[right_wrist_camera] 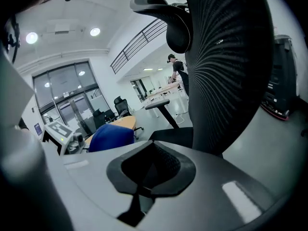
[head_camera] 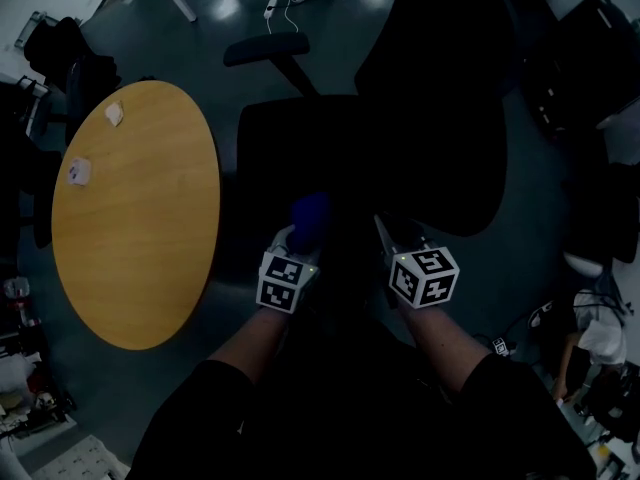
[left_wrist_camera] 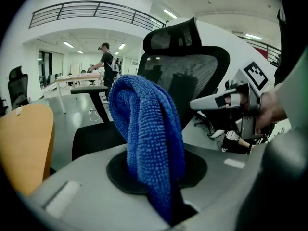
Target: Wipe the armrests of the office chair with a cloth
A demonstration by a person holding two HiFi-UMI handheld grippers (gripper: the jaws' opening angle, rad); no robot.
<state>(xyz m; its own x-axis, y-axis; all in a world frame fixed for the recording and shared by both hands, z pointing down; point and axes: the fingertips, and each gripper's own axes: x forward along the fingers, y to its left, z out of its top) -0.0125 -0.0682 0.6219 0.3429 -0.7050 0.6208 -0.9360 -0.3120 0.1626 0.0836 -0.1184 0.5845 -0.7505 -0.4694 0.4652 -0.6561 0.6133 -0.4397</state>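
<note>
Dim office floor [head_camera: 250, 8], round bench [head_camera: 140, 228] left, office chair [head_camera: 430, 98] ahead. Left hand-held gripper [head_camera: 298, 236] clamped on bunched blue cloth [left_wrist_camera: 149, 129]; right hand-held gripper [head_camera: 385, 233] closed, empty. Armrest [head_camera: 265, 50] beyond seat [head_camera: 300, 138], long axis crosswise, nearer the cloth-holding side.

Two tools up front here, the left tool [head_camera: 298, 230] and the right tool [head_camera: 384, 230], one marker cube apiece, so two cubes: left cube [head_camera: 285, 280] and right cube [head_camera: 425, 276]. One blue cloth [left_wrist_camera: 147, 138], just the one. One big office chair [head_camera: 420, 138] dead ahead, and from above I count a single armrest [head_camera: 265, 50] showing. One round tabletop [head_camera: 140, 238] with two small pale scraps on it, far scrap [head_camera: 114, 114] and near scrap [head_camera: 78, 172]. Back in the hall, one standing person [left_wrist_camera: 107, 61] and one more chair [left_wrist_camera: 17, 88] at the left edge.
</note>
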